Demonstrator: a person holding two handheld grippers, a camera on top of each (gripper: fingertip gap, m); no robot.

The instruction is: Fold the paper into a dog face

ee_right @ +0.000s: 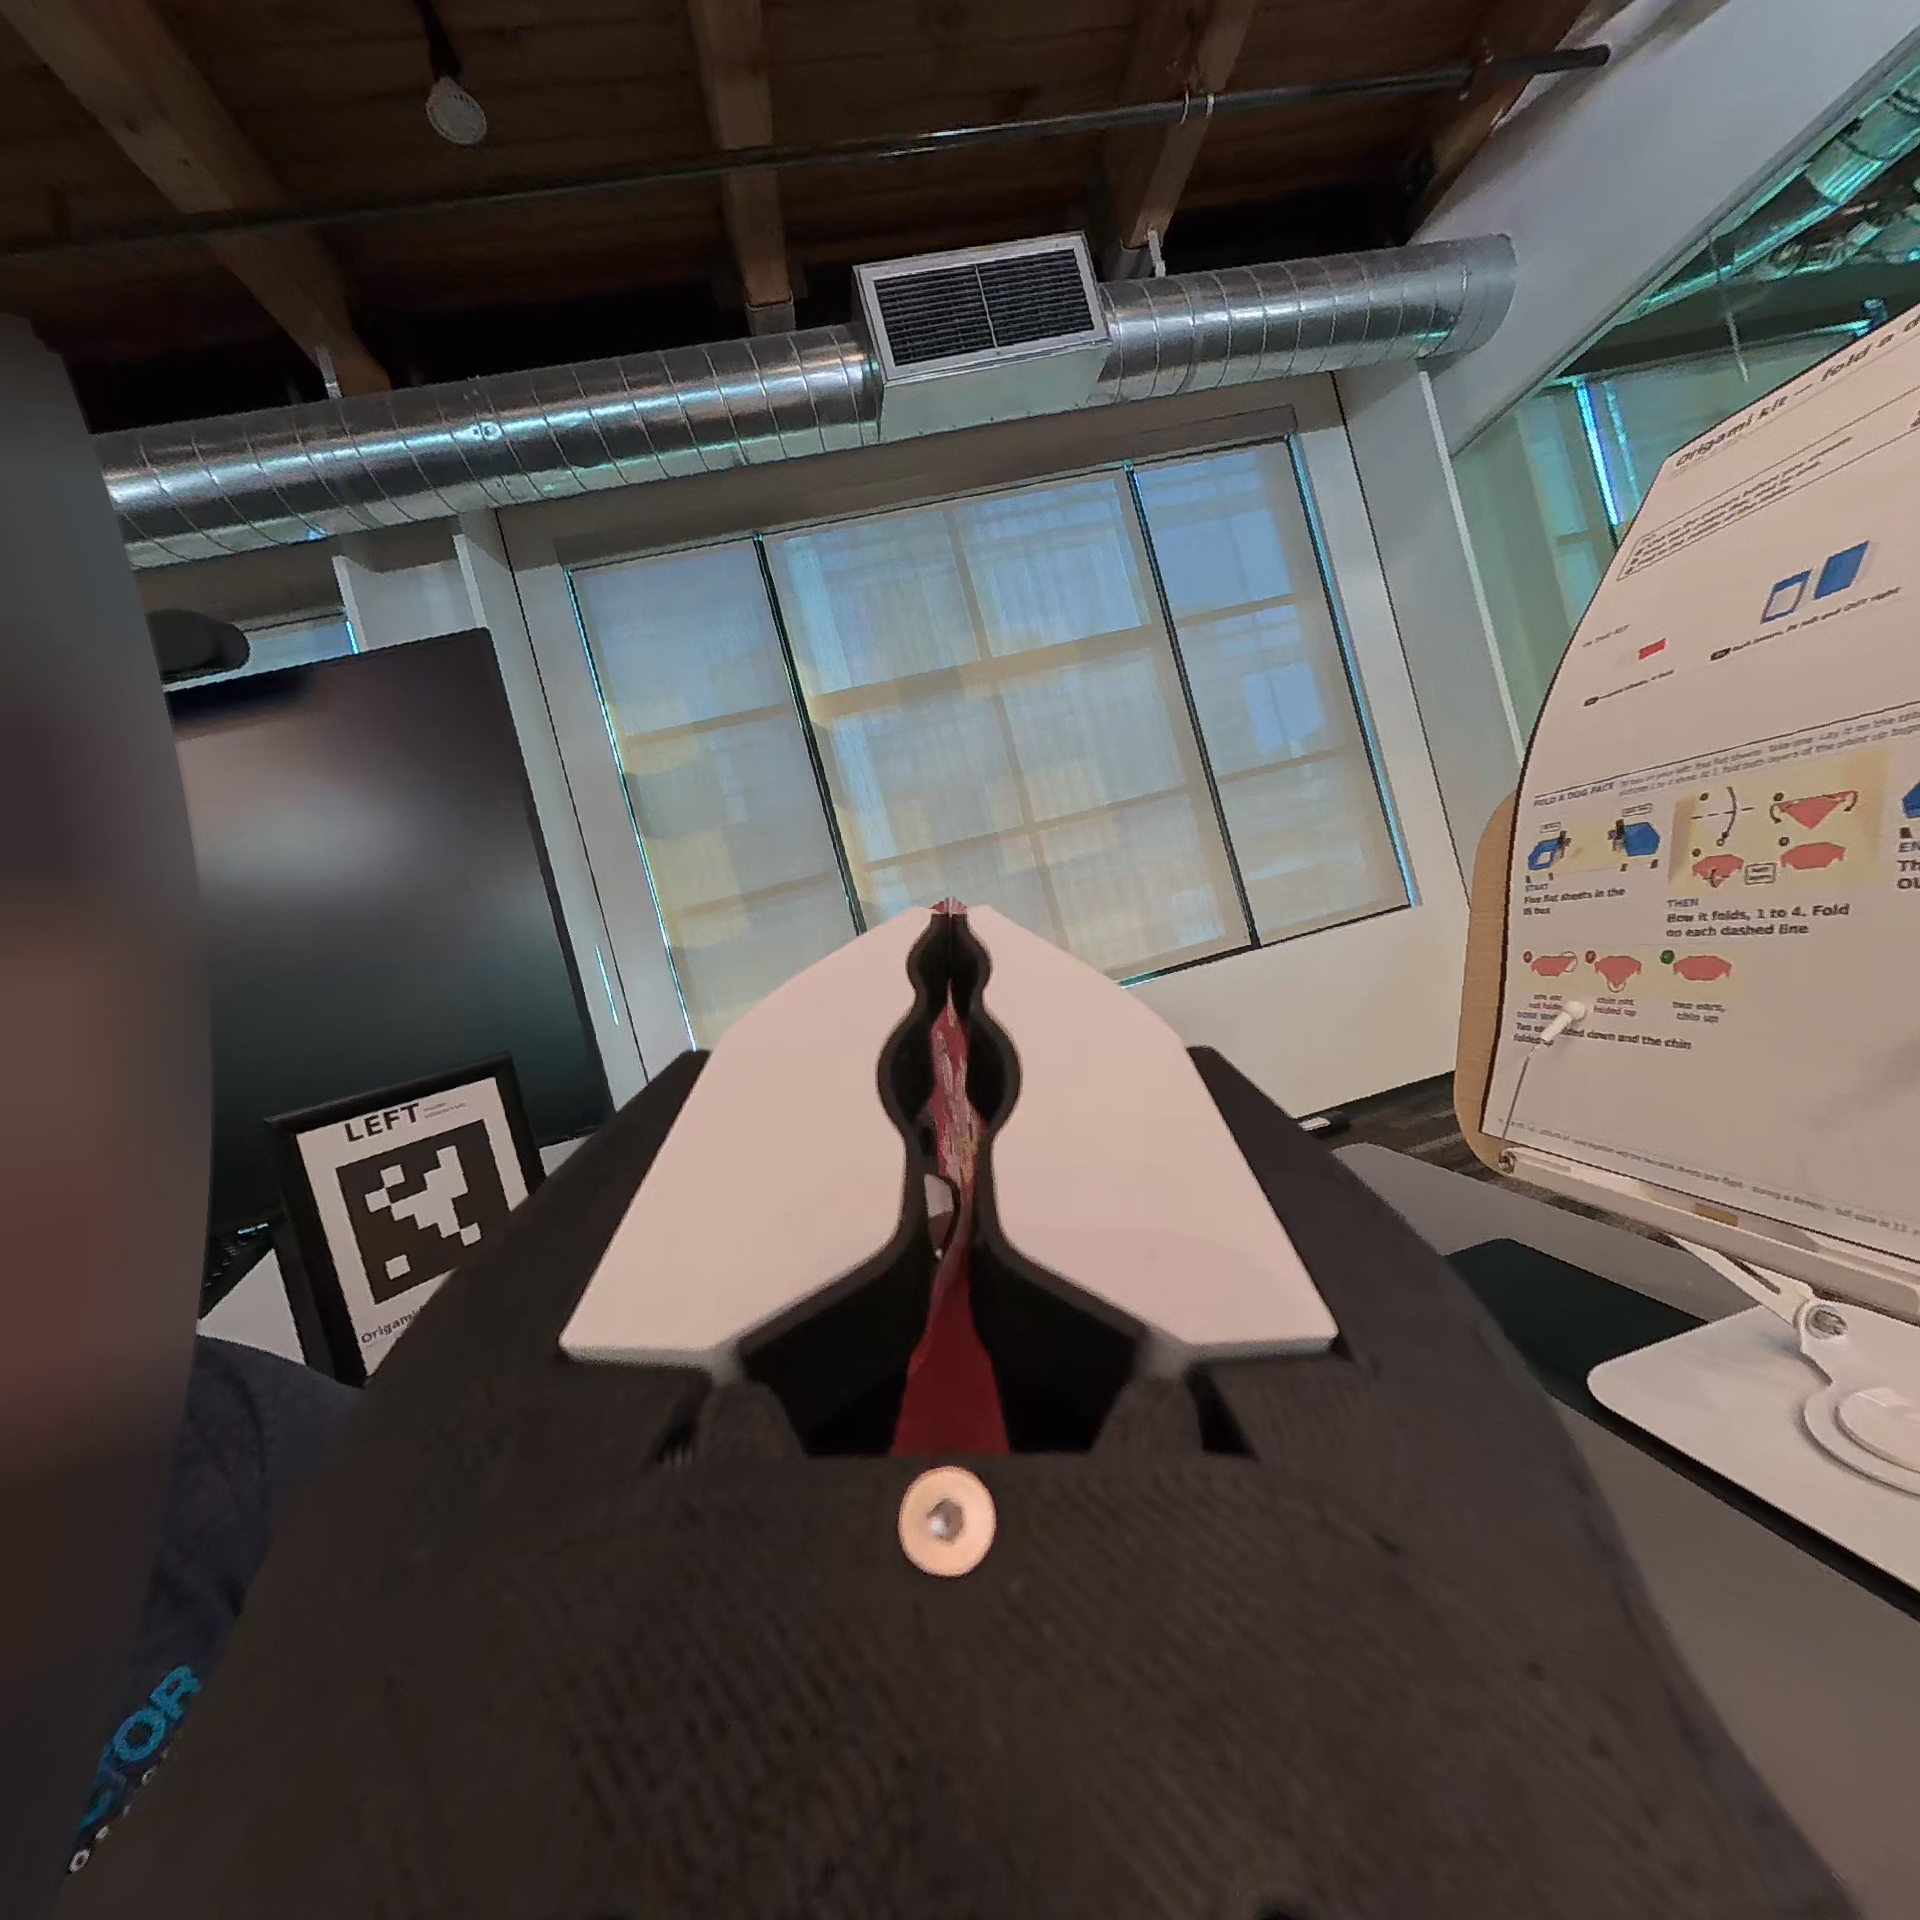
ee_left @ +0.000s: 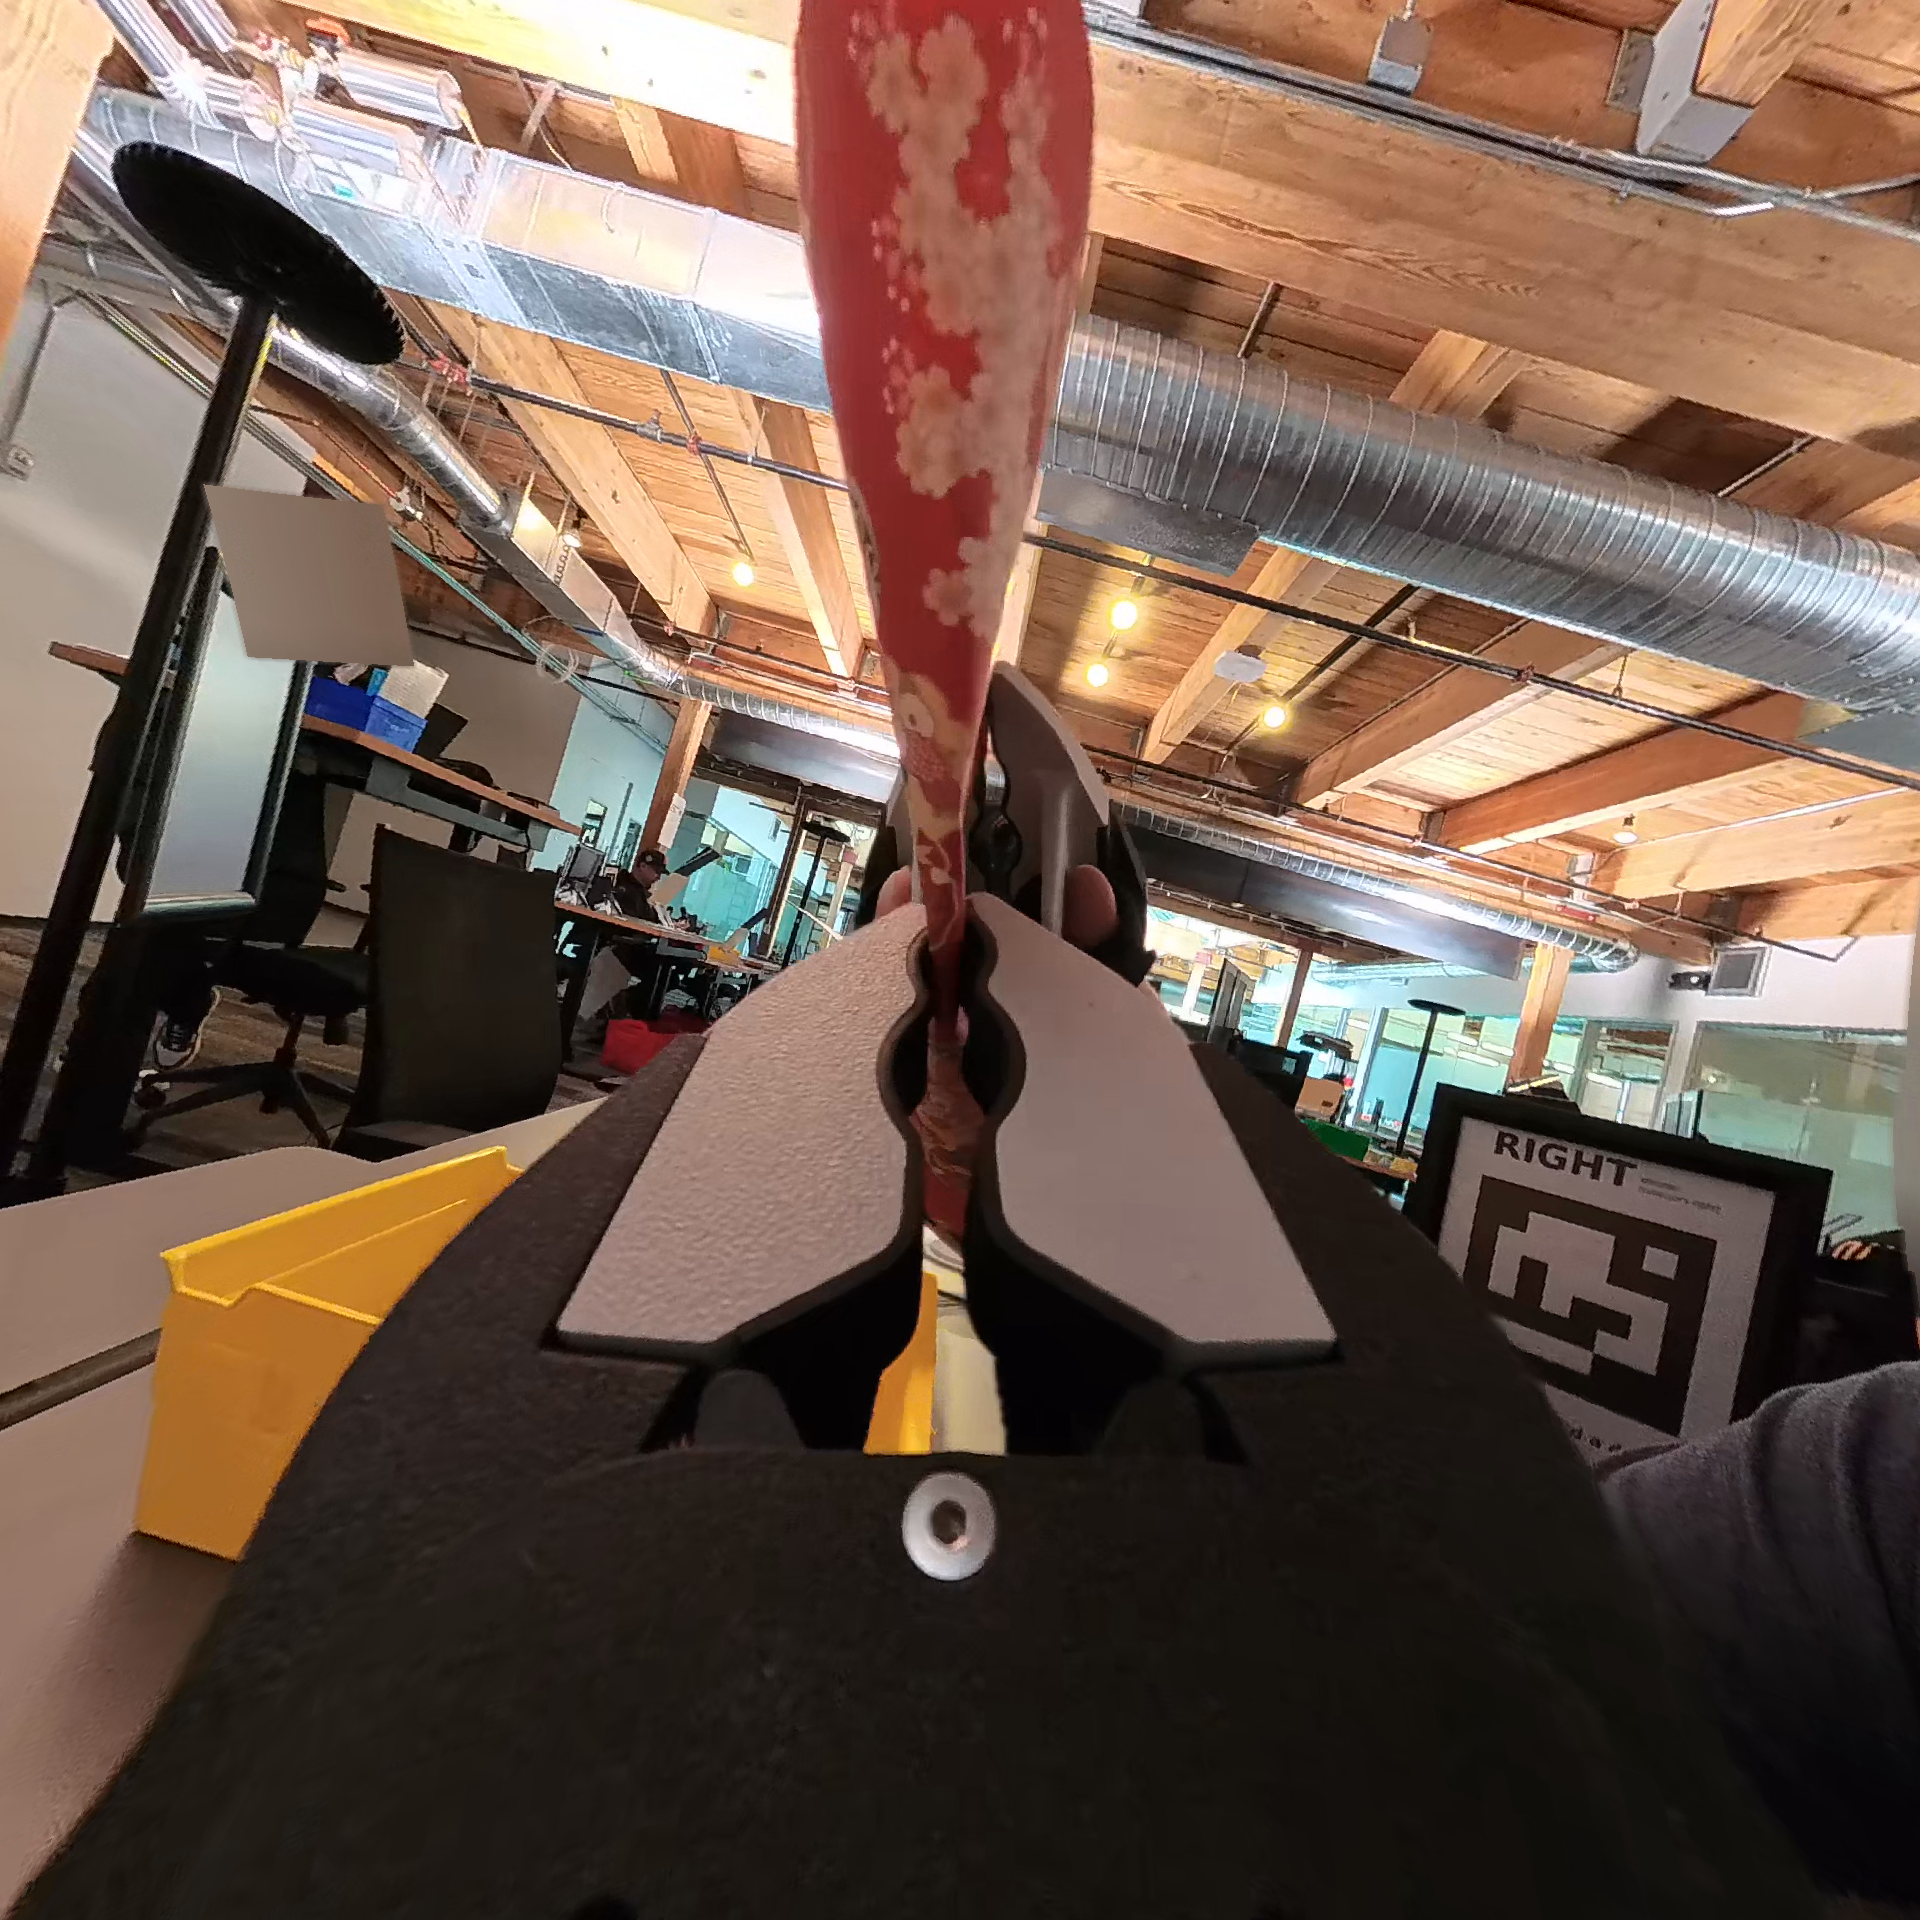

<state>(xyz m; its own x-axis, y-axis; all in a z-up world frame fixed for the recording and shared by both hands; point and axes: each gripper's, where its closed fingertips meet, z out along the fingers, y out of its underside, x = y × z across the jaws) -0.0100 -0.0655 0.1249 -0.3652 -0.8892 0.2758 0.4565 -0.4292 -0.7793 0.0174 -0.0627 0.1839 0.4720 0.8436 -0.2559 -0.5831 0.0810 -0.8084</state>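
The paper [ee_left: 940, 312] is red with a pale flower pattern. In the left wrist view it stands up edge-on from my left gripper [ee_left: 948, 935], which is shut on its lower edge and tilted up toward the ceiling. Just beyond, the other gripper [ee_left: 1039, 790] also meets the paper, with a hand behind it. In the right wrist view my right gripper [ee_right: 951, 920] is shut on the same paper [ee_right: 951, 1351], which shows only as a red strip between the jaws.
A yellow bin [ee_left: 281, 1340] sits on the grey table [ee_left: 73, 1247] at the left. A framed marker card [ee_left: 1600, 1268] stands at the right. In the right wrist view, an instruction sheet on a white stand [ee_right: 1704, 831] is at the right, and another marker card [ee_right: 416, 1195] at the left. Some 7 centimeters of space lies between my two pairs of fingers.
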